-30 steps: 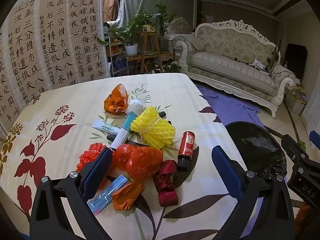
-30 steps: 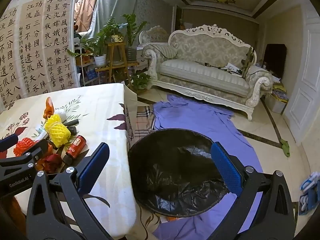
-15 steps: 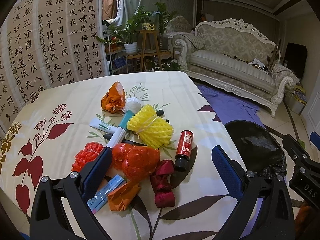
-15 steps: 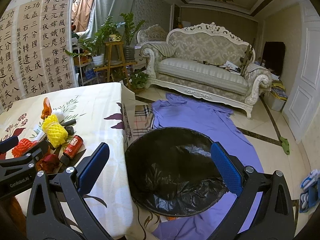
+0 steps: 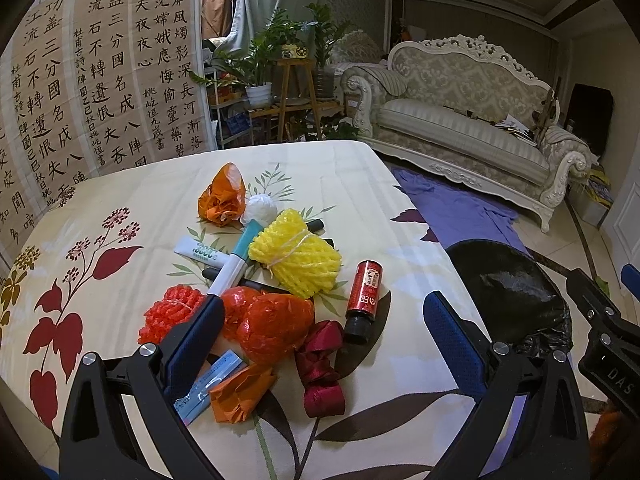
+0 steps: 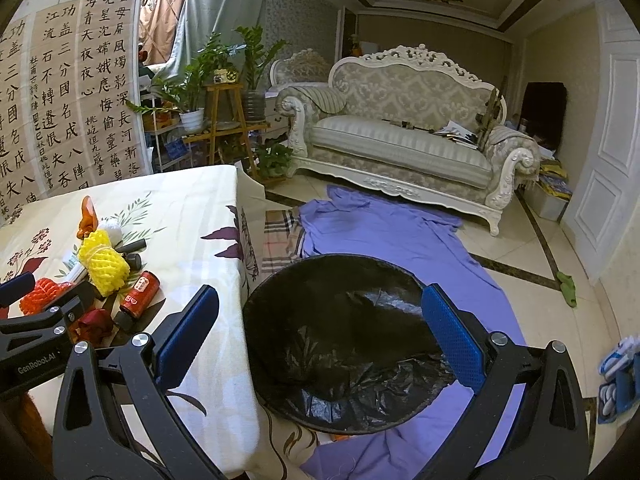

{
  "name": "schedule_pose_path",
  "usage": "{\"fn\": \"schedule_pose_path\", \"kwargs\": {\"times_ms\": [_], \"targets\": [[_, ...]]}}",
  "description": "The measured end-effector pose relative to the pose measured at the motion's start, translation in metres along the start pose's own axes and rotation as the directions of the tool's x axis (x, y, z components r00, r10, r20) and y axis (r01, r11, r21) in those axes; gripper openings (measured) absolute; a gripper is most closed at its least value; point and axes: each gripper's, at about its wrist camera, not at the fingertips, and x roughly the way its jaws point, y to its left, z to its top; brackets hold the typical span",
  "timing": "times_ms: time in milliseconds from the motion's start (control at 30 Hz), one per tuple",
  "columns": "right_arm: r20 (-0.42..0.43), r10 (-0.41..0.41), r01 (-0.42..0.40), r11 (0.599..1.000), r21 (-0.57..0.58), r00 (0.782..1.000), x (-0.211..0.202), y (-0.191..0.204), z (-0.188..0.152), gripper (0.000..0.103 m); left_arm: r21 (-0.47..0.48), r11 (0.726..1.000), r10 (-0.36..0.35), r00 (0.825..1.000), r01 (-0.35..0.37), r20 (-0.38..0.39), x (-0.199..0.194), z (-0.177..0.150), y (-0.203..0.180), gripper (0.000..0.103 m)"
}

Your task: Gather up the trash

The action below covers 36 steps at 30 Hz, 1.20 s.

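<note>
Trash pile (image 5: pixel 276 292) mid-table, left of black-lined bin (image 6: pixel 344 344). Left gripper (image 5: pixel 320 320) spread wide, empty, low over red crumpled wrapper (image 5: pixel 272 326). Best straddle wrapper alone, avoid red bottle (image 5: pixel 364 300). Right gripper (image 6: pixel 320 332) spread, empty, above bin.

Left tool (image 5: pixel 322 334) hangs low over the surface (image 5: pixel 120 200), fingers spread wide, gripping nothing, pointing across the surface. Right tool (image 6: pixel 320 334) sits off the surface's edge, just beside the left tool on its right, fingers equally wide apart, nothing between its blue pads (image 6: pixel 450 336).
</note>
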Motion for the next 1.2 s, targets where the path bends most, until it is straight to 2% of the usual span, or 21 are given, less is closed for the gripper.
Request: {"fn": "schedule_pose_path", "kwargs": {"times_ms": [1200], "targets": [[-0.010,-0.008,0.008,1.000,0.014,1.000,0.0017,-0.0047,-0.0003,0.099,0.006,1.000,-0.020,0.999,0.020,-0.030,0.0046,-0.0033,-0.0074,0.097]]}}
